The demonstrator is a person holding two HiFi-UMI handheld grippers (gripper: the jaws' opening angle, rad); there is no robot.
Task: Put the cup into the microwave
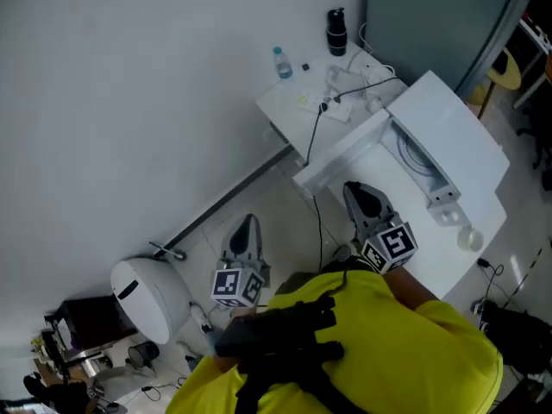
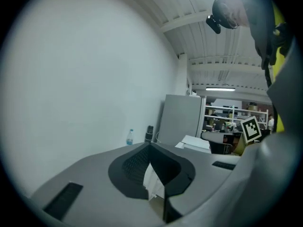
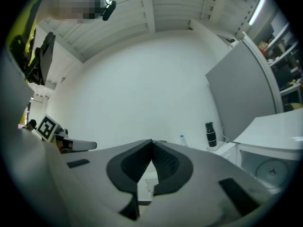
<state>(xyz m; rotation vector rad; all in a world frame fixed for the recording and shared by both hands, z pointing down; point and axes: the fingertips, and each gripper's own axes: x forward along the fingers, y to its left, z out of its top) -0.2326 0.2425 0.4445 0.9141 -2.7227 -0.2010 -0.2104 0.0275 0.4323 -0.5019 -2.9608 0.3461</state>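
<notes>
A white microwave [image 1: 448, 123] stands on a white table [image 1: 414, 257] at the right, and its front appears open, with a round turntable inside. It also shows at the right edge of the right gripper view as the microwave [image 3: 277, 145]. A small pale cup [image 1: 470, 240] stands on the table near its right edge. My right gripper [image 1: 354, 188] is shut and empty, held over the table's left part short of the microwave. My left gripper [image 1: 247, 220] is shut and empty over the floor, left of the table. Jaw tips meet in both gripper views: left gripper [image 2: 150, 145], right gripper [image 3: 152, 143].
A second white table [image 1: 293, 102] by the wall carries a water bottle [image 1: 282, 62], a black flask [image 1: 336, 31] and cables. A white domed bin [image 1: 151, 296] sits on the floor at the left. A grey panel [image 1: 431, 15] stands at the back right. Clutter lies at the lower left.
</notes>
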